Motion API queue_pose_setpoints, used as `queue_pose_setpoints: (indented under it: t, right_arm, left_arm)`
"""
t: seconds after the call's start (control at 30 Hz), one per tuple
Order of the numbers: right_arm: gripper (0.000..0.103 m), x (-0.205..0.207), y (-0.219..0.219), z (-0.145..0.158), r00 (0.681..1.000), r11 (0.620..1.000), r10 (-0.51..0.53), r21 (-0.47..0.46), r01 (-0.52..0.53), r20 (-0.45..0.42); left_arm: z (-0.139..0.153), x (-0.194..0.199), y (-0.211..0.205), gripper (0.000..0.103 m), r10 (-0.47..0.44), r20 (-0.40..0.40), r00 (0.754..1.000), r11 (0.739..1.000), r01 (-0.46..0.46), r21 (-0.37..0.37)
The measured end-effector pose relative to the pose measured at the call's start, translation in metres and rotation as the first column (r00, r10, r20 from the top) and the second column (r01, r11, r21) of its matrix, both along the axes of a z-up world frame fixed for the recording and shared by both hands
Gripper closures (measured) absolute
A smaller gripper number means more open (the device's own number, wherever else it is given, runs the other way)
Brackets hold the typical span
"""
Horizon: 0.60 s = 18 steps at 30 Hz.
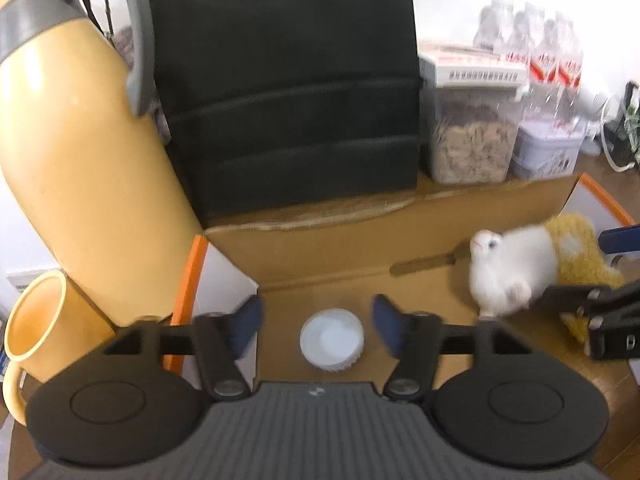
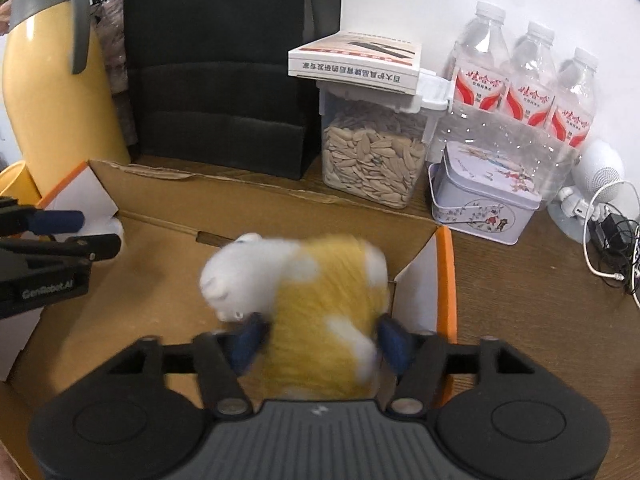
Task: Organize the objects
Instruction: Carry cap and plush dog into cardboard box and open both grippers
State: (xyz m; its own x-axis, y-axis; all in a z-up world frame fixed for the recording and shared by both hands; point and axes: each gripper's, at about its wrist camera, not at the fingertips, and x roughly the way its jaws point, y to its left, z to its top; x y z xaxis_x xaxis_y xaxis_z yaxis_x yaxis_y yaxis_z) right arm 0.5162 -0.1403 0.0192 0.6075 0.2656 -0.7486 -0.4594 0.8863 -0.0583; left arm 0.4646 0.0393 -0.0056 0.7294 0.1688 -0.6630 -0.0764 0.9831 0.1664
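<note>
An open cardboard box (image 1: 320, 248) with orange-edged flaps lies in front of me. A white bottle cap (image 1: 332, 338) rests on its floor. My left gripper (image 1: 318, 322) hangs over it, open, with the cap between its blue pads and touching neither. A yellow and white plush toy (image 2: 320, 280), blurred, sits in the box's right part between the blue pads of my right gripper (image 2: 320, 338), whose jaws stand wide and do not clearly press on it. In the left wrist view the toy (image 1: 512, 272) and right gripper (image 1: 600, 268) show at the right. The left gripper (image 2: 80, 234) shows at the right wrist view's left edge.
A tall yellow thermos jug (image 1: 80, 160) and a yellow mug (image 1: 32, 328) stand left of the box. Behind it is a black chair back (image 1: 288, 80). To the right stand a seed container (image 2: 372, 160), water bottles (image 2: 524, 92), a tin (image 2: 484, 204) and cables (image 2: 608, 240).
</note>
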Motion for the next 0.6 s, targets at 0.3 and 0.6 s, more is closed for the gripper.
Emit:
queue_pose_setpoints:
  t: [0.3,0.6]
  right_arm:
    - [0.0,-0.022,-0.007,0.023,0.992,0.999,0.033,-0.004,-0.033,0.122]
    - [0.0,-0.084,-0.036,0.062,0.963,0.996,0.057,0.05,-0.072,0.263]
  left_arm:
    - [0.029,-0.027,-0.004,0.0,-0.024,0.141,0.99,0.999,0.027,-0.021]
    - [0.08,-0.108,0.002,0.0,-0.086,0.322,0.943,0.994,0.101,-0.03]
